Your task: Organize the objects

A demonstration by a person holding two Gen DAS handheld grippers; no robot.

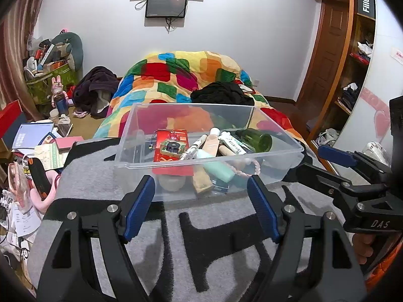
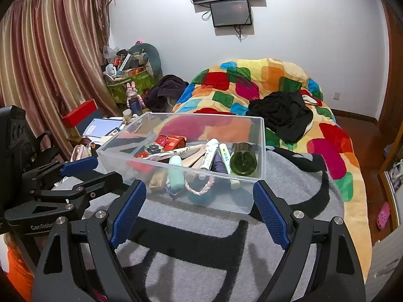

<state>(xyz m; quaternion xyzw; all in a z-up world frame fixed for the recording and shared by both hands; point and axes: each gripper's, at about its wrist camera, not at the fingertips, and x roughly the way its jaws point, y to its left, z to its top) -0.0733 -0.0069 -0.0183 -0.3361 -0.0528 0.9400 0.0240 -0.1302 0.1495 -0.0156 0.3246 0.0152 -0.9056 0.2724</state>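
Note:
A clear plastic bin (image 1: 141, 136) (image 2: 262, 138) stands on a grey and black blanket (image 1: 100, 173) (image 2: 302, 176). It holds a green bottle (image 1: 259, 139) (image 2: 243, 159), a mint bottle (image 1: 216, 166) (image 2: 175, 170), white tubes (image 1: 231, 144) (image 2: 209, 157), a red packet (image 1: 171, 146) (image 2: 171, 141) and a pink braided loop (image 1: 241, 170) (image 2: 199, 188). My left gripper (image 1: 201, 209) is open and empty just in front of the bin. My right gripper (image 2: 199, 214) is open and empty, also in front of the bin. Each shows in the other's view, the right one in the left wrist view (image 1: 337, 161) and the left one in the right wrist view (image 2: 80, 171).
A bed with a colourful quilt (image 1: 189, 75) (image 2: 264, 80) and black clothes (image 1: 221, 93) (image 2: 282, 113) lies behind the bin. Cluttered papers and boxes (image 1: 32, 138) (image 2: 100, 125) sit to the left. A wooden shelf (image 1: 352, 75) stands at the right.

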